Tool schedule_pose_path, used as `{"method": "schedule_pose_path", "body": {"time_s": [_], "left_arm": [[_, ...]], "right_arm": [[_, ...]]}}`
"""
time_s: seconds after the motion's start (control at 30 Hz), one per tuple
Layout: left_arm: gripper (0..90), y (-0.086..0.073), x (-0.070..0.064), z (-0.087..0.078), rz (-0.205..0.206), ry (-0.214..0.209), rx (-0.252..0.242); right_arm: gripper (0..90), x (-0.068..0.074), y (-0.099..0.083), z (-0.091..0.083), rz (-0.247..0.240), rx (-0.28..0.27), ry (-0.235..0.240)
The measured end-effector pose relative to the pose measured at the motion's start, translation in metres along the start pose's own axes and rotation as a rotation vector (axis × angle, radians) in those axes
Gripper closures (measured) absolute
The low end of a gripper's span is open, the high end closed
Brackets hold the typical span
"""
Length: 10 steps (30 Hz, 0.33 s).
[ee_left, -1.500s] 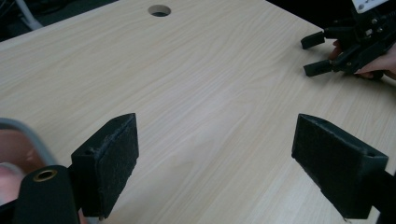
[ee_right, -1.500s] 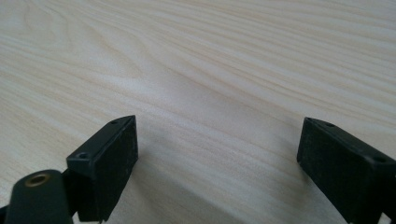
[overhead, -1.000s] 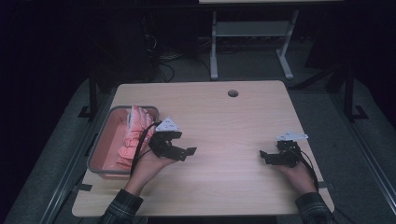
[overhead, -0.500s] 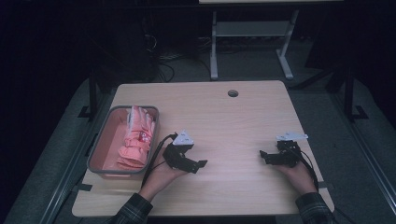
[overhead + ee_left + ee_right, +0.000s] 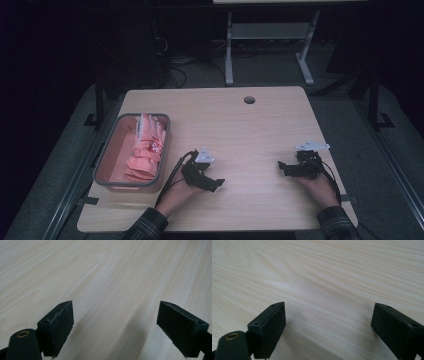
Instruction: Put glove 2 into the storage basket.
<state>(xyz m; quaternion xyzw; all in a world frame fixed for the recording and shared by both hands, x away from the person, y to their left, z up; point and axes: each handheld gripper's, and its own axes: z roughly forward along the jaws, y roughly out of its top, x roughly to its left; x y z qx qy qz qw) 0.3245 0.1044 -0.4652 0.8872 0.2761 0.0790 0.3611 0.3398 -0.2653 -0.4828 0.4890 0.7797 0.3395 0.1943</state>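
Overhead light is brightening the bench (image 5: pixel 250 135) while the room around it is sinking into darkness. In both gripper views the near fingers (image 5: pixel 60 327) are blurring slightly and casting soft shadows.

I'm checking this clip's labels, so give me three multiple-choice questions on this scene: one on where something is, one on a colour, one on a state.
1. Where does the bin sit on the table?
A. near its left edge
B. at its middle
C. near its right edge

2. What colour is the cloth in the bin?
A. blue
B. pink-orange
C. green

3. How is the left claw?
A. shut on the cloth
B. open, holding nothing
C. shut on a cup

Key: 1 A, the high view shows it by the left edge. 2 B, the bundle looks pink-orange. 3 B, its jaws stand apart over bare wood.
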Motion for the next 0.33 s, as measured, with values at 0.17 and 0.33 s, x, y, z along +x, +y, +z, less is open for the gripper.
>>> {"method": "schedule_pose_path", "body": {"time_s": [0.17,0.33], "left_arm": [[13.2,-0.0027,-0.0022,0.0043,0.005,-0.001,0.021],[13.0,-0.0048,-0.0031,0.0047,0.023,0.018,0.013]], "right_arm": [[11.7,0.0,0.0,0.0001,0.0,0.0,0.0],[11.7,0.0002,0.0,-0.0001,0.001,0.0,0.001]]}}
